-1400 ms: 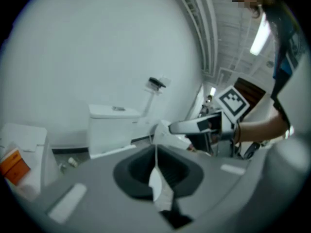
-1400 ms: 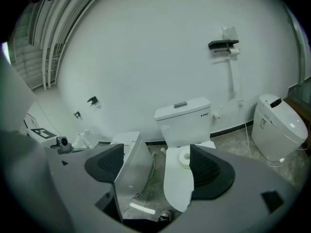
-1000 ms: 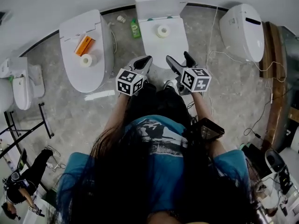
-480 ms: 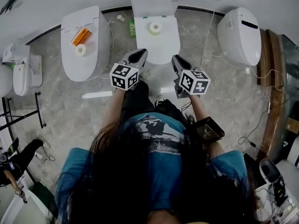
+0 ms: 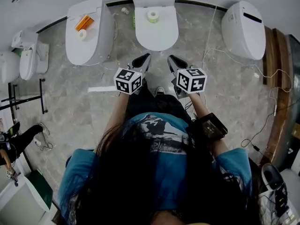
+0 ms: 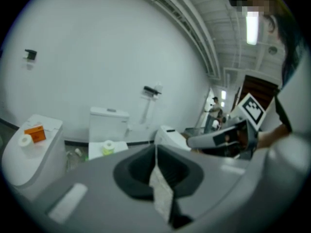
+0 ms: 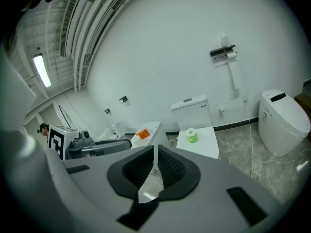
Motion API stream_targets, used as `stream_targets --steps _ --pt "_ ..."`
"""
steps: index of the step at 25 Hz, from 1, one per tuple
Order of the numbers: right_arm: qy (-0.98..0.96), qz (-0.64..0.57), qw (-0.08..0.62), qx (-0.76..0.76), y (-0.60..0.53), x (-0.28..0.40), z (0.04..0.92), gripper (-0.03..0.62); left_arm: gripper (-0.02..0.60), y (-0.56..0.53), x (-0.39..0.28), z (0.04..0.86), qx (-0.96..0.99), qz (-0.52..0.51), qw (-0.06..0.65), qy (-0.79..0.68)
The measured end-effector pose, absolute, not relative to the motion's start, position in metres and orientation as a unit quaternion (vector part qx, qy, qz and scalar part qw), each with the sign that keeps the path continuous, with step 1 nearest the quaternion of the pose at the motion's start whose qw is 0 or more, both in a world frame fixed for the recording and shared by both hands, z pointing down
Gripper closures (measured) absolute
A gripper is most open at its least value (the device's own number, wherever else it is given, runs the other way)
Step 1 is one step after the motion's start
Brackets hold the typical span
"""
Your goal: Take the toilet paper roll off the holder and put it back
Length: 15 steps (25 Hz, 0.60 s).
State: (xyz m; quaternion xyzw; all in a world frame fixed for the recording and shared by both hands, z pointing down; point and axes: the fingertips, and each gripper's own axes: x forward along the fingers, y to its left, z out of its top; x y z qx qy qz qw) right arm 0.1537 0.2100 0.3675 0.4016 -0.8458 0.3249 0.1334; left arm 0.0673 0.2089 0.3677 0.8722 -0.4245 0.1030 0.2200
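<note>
A wall holder [image 7: 222, 52] carries a white toilet paper roll [image 7: 232, 55] with a strip hanging down; in the left gripper view the holder [image 6: 152, 91] is small and far off. Another roll [image 5: 152, 16] stands on the lid of the middle toilet [image 5: 156, 34]. Both grippers are held side by side over the floor, short of that toilet. My left gripper [image 5: 147, 56] is shut and empty. The jaws of my right gripper [image 5: 170, 58] have just been closing with nothing between them, and they now meet.
The left toilet [image 5: 89, 41] holds an orange box [image 5: 84, 21] and a small roll [image 5: 82, 33]. A smart toilet [image 5: 243, 29] stands at the right, with cables [image 5: 234, 62] across the floor. A green bottle [image 5: 133, 18], a white strip [image 5: 101, 89] and a black rack [image 5: 28, 100] are nearby.
Both grippers have drawn back from the front of the middle toilet, which now lies farther up the head view. The right gripper's jaws, open a second ago, have come together.
</note>
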Motion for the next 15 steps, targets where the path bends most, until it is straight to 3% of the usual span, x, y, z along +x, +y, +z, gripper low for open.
stream_targets --steps 7,15 --pt "-0.845 0.336 0.137 0.393 0.254 0.16 0.375 0.56 0.583 0.256 0.082 0.359 0.876 0.101 0.215 -0.42" --pt "-0.847 0.323 0.148 0.395 0.274 0.123 0.369 0.563 0.583 0.289 0.052 0.353 0.879 0.093 0.218 -0.414"
